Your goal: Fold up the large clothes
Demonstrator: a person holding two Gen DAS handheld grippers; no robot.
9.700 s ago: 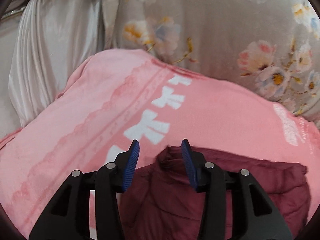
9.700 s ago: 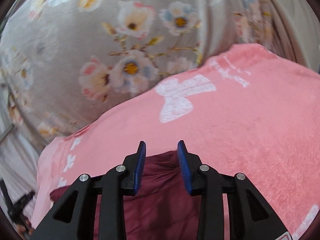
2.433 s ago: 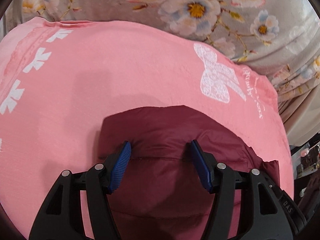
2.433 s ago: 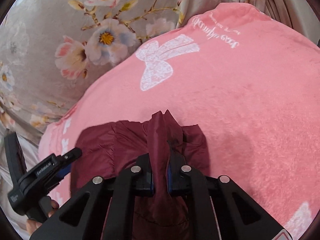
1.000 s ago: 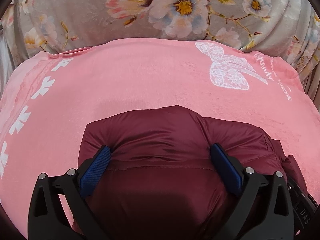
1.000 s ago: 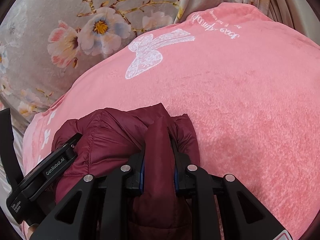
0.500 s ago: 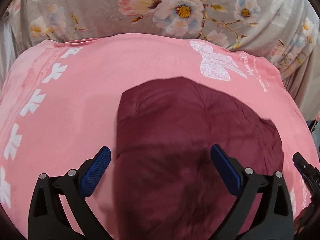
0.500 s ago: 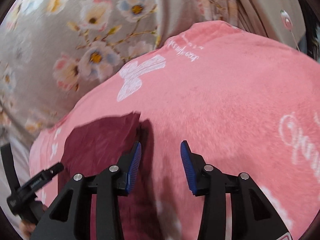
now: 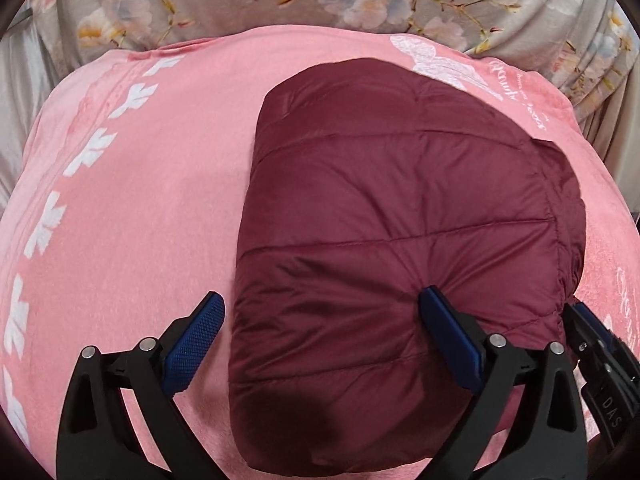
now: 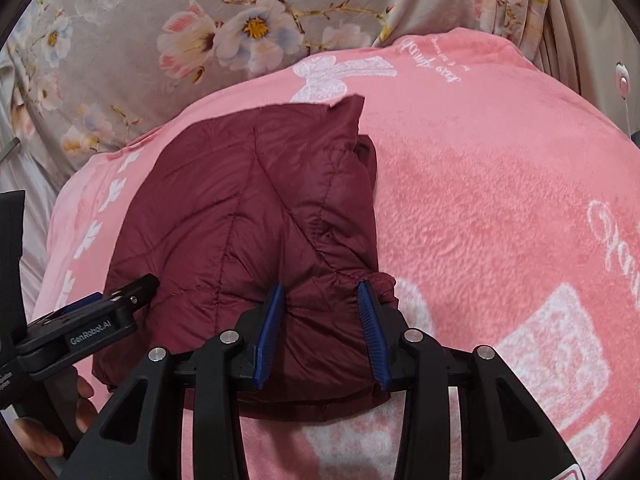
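A dark red quilted jacket (image 9: 400,220) lies folded into a puffy block on the pink blanket (image 9: 140,200). My left gripper (image 9: 320,296) is wide open over the jacket's near left corner. Its left pad hangs over the blanket and its right pad (image 9: 444,320) dents the jacket's top. In the right wrist view the jacket (image 10: 248,208) fills the middle. My right gripper (image 10: 319,287) straddles its near right corner, jaws closing, with puffy fabric between the pads and no clear pinch. The left gripper (image 10: 100,312) shows there at the left edge.
The pink blanket (image 10: 500,200), printed with white bows and script, is spread over a grey floral sheet (image 10: 200,32). A hand (image 10: 52,432) holds the left gripper's handle. The right gripper's tip (image 9: 596,340) pokes in at the left wrist view's right edge.
The right gripper let go of the pinched fold and opened, then came over the jacket's near corner. The jacket now lies flat and folded, and both grippers have drawn back from it.
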